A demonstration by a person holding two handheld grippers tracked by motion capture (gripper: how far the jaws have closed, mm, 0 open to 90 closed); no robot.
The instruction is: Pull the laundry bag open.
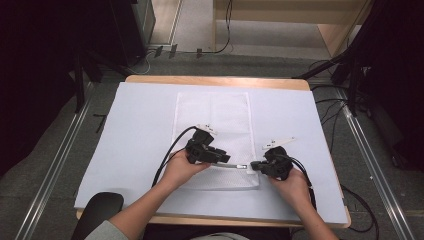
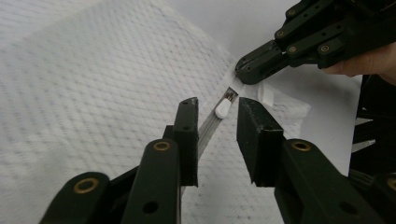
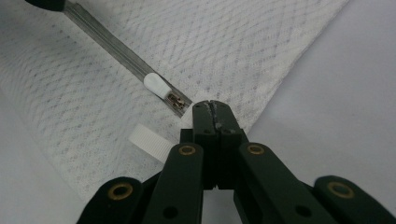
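White mesh bag (image 1: 212, 127) lying flat at table (image 1: 140, 125) centre, contents not visible. Right gripper (image 1: 256, 165) pinching bag's near right corner, jaws clamped together. Left gripper (image 1: 226, 159) hovering with jaws apart, straddling zipper pull (image 2: 223, 108).

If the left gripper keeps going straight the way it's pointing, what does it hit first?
Most likely the white zipper pull, lying on the mesh bag just beyond the left gripper, whose jaws stand open. Farther along waits the right gripper. Depth is uncertain.
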